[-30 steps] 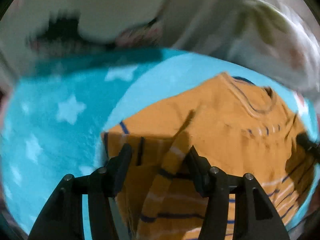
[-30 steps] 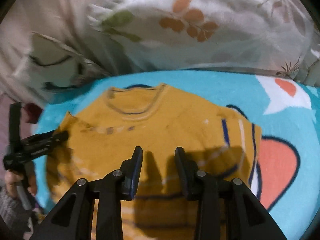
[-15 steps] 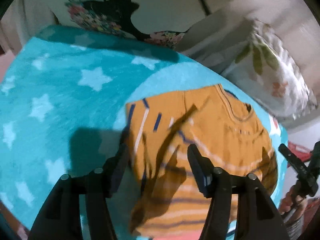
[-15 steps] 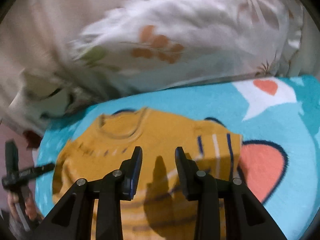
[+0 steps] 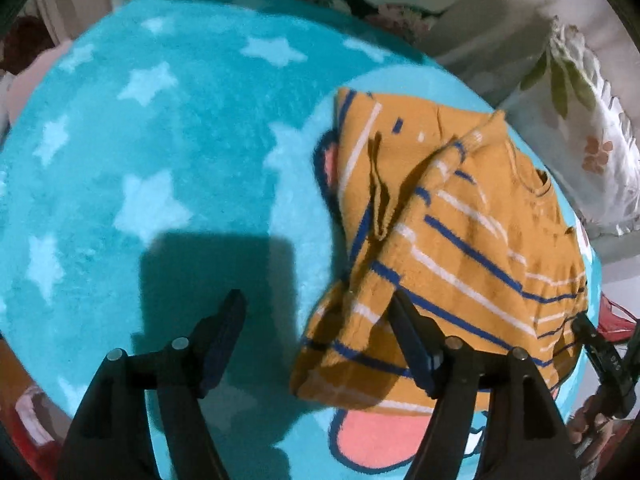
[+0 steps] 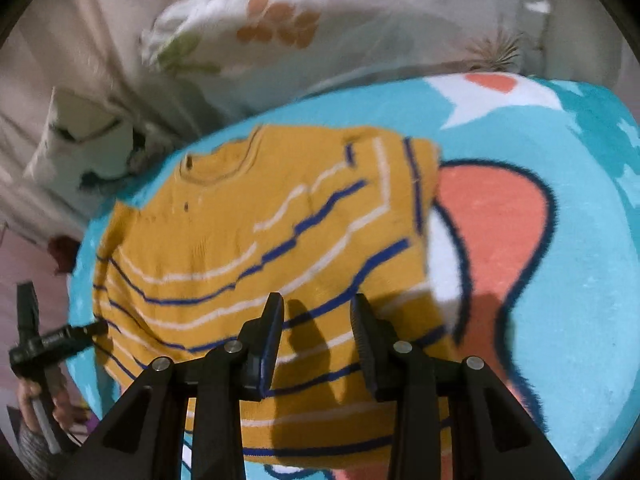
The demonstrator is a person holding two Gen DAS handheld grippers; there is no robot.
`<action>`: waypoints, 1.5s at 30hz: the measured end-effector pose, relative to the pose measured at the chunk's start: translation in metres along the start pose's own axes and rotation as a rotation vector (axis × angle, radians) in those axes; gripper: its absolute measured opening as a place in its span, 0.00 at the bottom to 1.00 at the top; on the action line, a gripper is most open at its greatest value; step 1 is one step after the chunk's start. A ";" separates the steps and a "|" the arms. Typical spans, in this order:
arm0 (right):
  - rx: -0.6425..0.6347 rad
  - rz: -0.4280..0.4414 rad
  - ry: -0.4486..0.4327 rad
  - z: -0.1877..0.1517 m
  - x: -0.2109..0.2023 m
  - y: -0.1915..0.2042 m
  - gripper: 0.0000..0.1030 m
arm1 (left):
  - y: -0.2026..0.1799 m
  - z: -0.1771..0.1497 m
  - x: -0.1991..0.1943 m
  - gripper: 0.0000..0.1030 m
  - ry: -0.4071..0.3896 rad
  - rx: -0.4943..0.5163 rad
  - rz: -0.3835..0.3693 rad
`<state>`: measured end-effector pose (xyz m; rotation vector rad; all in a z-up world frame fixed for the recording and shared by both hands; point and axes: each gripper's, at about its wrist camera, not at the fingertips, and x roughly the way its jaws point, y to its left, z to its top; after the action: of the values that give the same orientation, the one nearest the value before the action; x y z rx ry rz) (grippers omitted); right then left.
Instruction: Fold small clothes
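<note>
Left hand-held gripper (image 5: 316,320): fingers spread wide, holding nothing, poised above the fluffy turquoise star-patterned blanket (image 5: 160,152); its right finger overlaps the near edge of the garment in this view, though contact cannot be confirmed. Task item: a small mustard-yellow knitted sweater with blue and white stripes (image 5: 460,240), lying on the blanket to the right of centre, neckline away from the cameras, one striped sleeve folded across the body with a raised crease beside it. Right hand-held gripper (image 6: 316,316): fingers parted with a moderate gap, nothing between them, hovering over the lower striped portion of the sweater (image 6: 248,248). A white floral-print pillow (image 6: 340,32) lies just beyond the collar, apart from it. Assessment: fold partly made, second side and hem not yet turned. Risks: the plush pile may grip the knit, so a pull on one edge could drag the whole garment and undo the laid sleeve; pinching a single layer would leave the fold lopsided; the existing crease could be pressed in if not smoothed; an off-centre grasp may skew the stripes.
</note>
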<state>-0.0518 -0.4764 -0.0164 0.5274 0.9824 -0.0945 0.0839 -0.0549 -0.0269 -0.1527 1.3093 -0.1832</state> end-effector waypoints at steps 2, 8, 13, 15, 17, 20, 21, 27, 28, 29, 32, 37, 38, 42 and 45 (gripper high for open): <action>-0.003 -0.013 -0.023 0.000 -0.011 0.000 0.39 | -0.008 -0.007 -0.017 0.70 -0.042 0.028 0.032; -0.050 -0.031 -0.076 -0.005 -0.034 0.013 0.48 | -0.047 -0.027 -0.057 0.71 -0.171 0.114 0.108; -0.109 -0.036 -0.077 -0.016 -0.038 0.025 0.51 | -0.080 -0.044 -0.076 0.71 -0.259 0.182 0.177; -0.129 -0.033 -0.071 -0.021 -0.038 0.027 0.51 | -0.092 -0.047 -0.079 0.71 -0.290 0.207 0.201; -0.155 -0.037 -0.068 -0.027 -0.039 0.031 0.52 | -0.103 -0.054 -0.084 0.72 -0.314 0.223 0.228; -0.194 -0.044 -0.072 -0.034 -0.042 0.035 0.53 | -0.113 -0.064 -0.089 0.72 -0.346 0.235 0.257; -0.205 -0.050 -0.074 -0.036 -0.043 0.035 0.54 | -0.116 -0.068 -0.091 0.73 -0.357 0.235 0.262; -0.236 -0.032 -0.065 -0.045 -0.044 0.036 0.55 | -0.126 -0.091 -0.108 0.87 -0.474 0.233 0.293; -0.238 -0.026 -0.062 -0.046 -0.043 0.036 0.55 | -0.126 -0.093 -0.110 0.92 -0.489 0.230 0.300; -0.239 -0.022 -0.059 -0.047 -0.042 0.036 0.56 | -0.125 -0.096 -0.114 0.94 -0.503 0.228 0.304; -0.254 -0.006 -0.043 -0.049 -0.037 0.041 0.56 | -0.123 -0.102 -0.118 0.95 -0.493 0.227 0.291; -0.289 -0.003 -0.042 -0.052 -0.035 0.052 0.56 | -0.120 -0.099 -0.105 0.95 -0.399 0.200 0.323; -0.295 -0.006 -0.044 -0.052 -0.036 0.054 0.56 | -0.117 -0.097 -0.102 0.95 -0.381 0.189 0.318; -0.287 -0.021 -0.050 -0.049 -0.034 0.059 0.56 | -0.108 -0.091 -0.091 0.95 -0.326 0.170 0.273; -0.270 -0.035 -0.039 -0.047 -0.026 0.065 0.56 | -0.100 -0.086 -0.084 0.95 -0.305 0.178 0.270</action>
<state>-0.0827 -0.4018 0.0092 0.2602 0.9491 -0.0026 -0.0247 -0.1350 0.0520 0.1434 0.9916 -0.0425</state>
